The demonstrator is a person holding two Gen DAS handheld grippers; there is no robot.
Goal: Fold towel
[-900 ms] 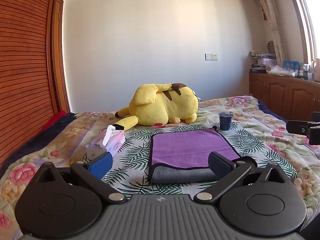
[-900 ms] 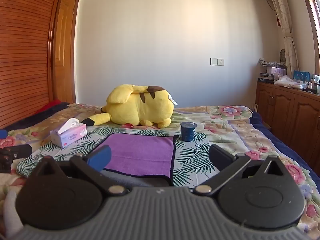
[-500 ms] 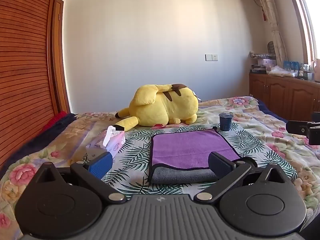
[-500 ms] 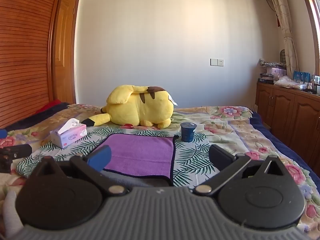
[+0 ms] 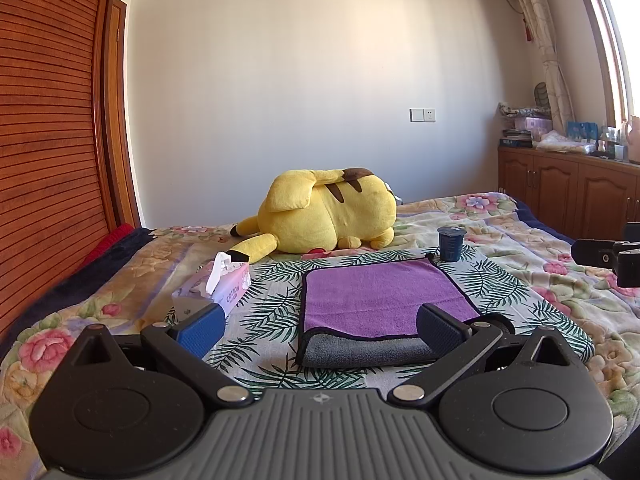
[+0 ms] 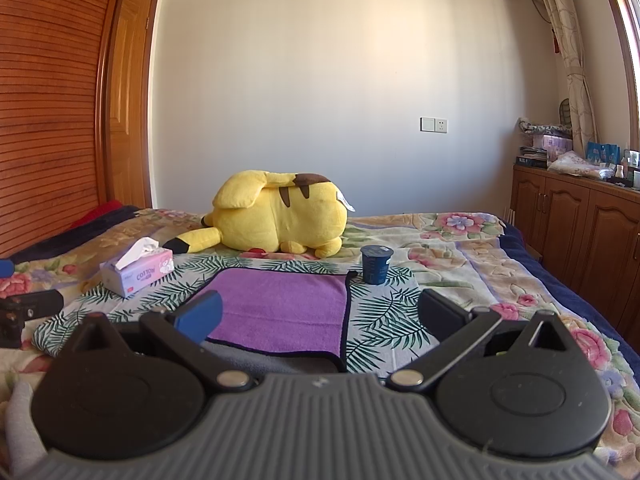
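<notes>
A purple towel (image 5: 380,296) with a grey underside and black edging lies folded flat on a leaf-print cloth on the bed. Its grey near edge shows below the purple layer. It also shows in the right wrist view (image 6: 284,308). My left gripper (image 5: 320,326) is open and empty, held just in front of the towel's near edge. My right gripper (image 6: 320,316) is open and empty, in front of the towel's near right corner. The right gripper's body shows at the far right of the left wrist view (image 5: 608,256).
A yellow plush toy (image 5: 328,216) lies behind the towel. A pink tissue box (image 5: 224,288) stands to the left. A dark blue cup (image 5: 451,243) stands at the towel's far right corner. A wooden wardrobe is on the left, wooden cabinets (image 6: 580,232) on the right.
</notes>
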